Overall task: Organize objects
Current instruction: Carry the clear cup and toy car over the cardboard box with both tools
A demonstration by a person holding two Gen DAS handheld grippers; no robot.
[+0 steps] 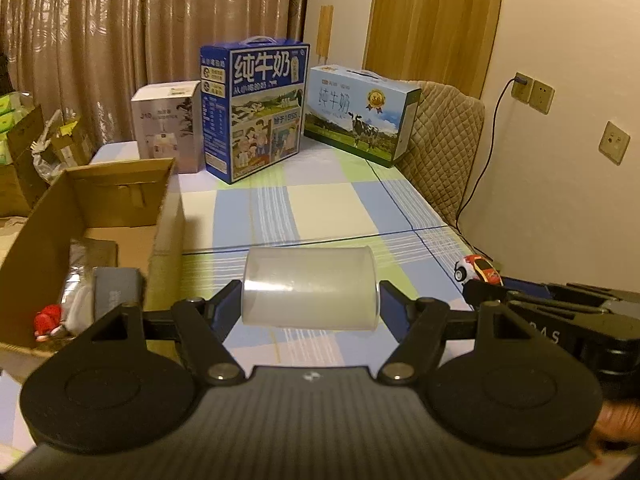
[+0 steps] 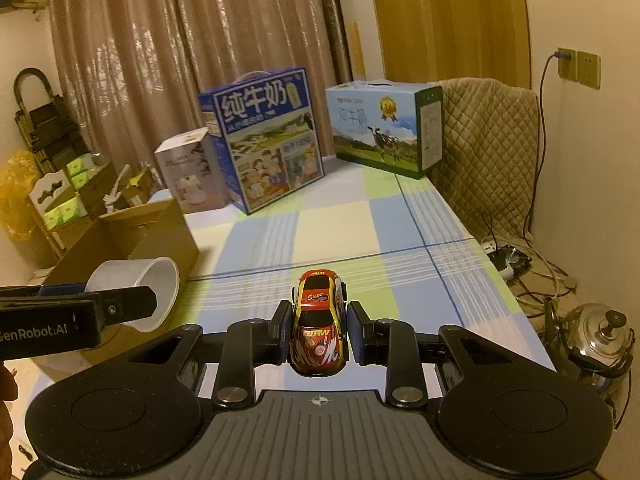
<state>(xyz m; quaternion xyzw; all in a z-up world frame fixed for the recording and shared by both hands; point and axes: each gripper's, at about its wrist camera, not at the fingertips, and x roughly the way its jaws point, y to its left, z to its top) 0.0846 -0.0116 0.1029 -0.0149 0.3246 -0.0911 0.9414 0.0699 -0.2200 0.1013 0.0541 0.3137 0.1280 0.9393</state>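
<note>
My left gripper [image 1: 310,304] is shut on a translucent plastic cup [image 1: 310,286], held sideways above the checked tablecloth [image 1: 332,204]. The cup also shows in the right wrist view [image 2: 138,280], beside the open cardboard box [image 2: 160,228]. My right gripper [image 2: 319,330] is shut on a red and yellow toy car [image 2: 319,320], held above the cloth. The car shows in the left wrist view [image 1: 478,268] at the right. The cardboard box [image 1: 52,216] at the left holds a red toy [image 1: 47,320], a grey packet [image 1: 116,292] and a dark pouch.
Two milk cartons [image 1: 256,108] [image 1: 360,116] and a white appliance box [image 1: 168,124] stand at the table's far end. A quilted chair back [image 1: 444,140] is at the right. A steel kettle [image 2: 600,336] and cables lie on the floor beyond the right edge.
</note>
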